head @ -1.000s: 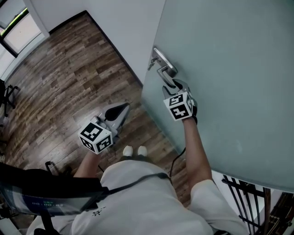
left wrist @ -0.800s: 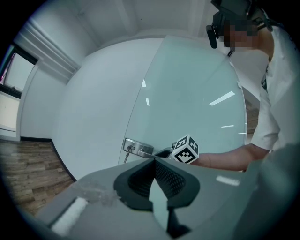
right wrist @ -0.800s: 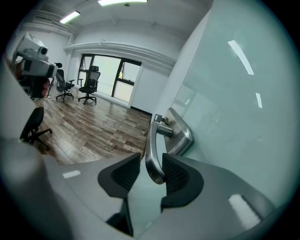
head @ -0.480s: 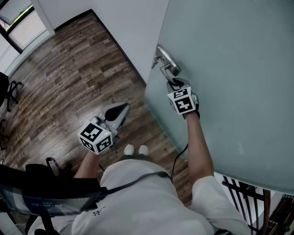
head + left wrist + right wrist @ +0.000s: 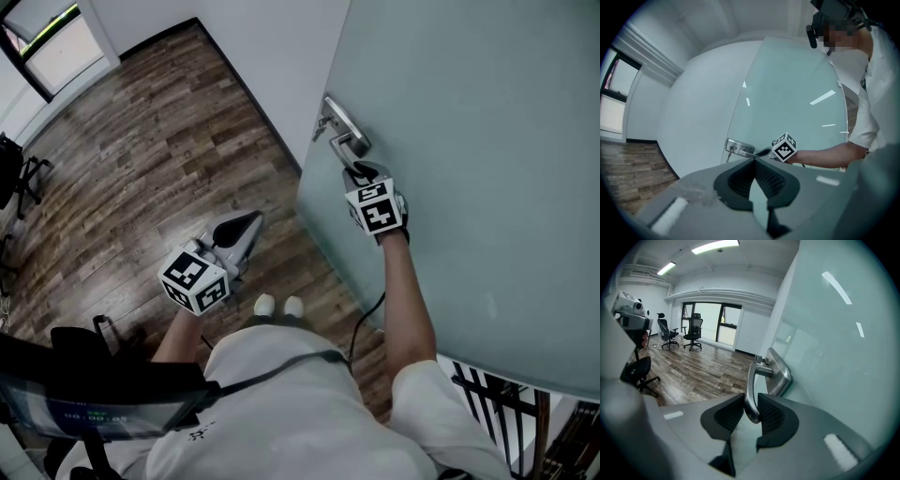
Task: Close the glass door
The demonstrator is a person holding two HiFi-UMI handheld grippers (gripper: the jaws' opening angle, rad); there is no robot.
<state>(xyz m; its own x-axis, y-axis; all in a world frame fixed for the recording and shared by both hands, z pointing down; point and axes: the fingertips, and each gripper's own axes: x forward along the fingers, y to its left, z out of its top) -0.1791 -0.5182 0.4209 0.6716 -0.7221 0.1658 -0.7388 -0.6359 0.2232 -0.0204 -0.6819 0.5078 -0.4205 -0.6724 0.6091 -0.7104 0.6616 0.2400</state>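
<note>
Right tool [image 5: 360,174] just closing, pinching door handle [image 5: 751,394] of glass door [image 5: 487,141]; left tool [image 5: 251,220] pressed together over floor [image 5: 141,159].

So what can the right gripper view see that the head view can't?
Only the right gripper view: black office chairs by the big windows, and the grip up close, where the right tongs, which have just been closing, pinch the silver metal lever door handle.
Only the head view: the left tongs, shut and empty, plus the person's white shirt and white shoes.
Both: the frosted glass door, that handle, and the brown wooden floor.
</note>
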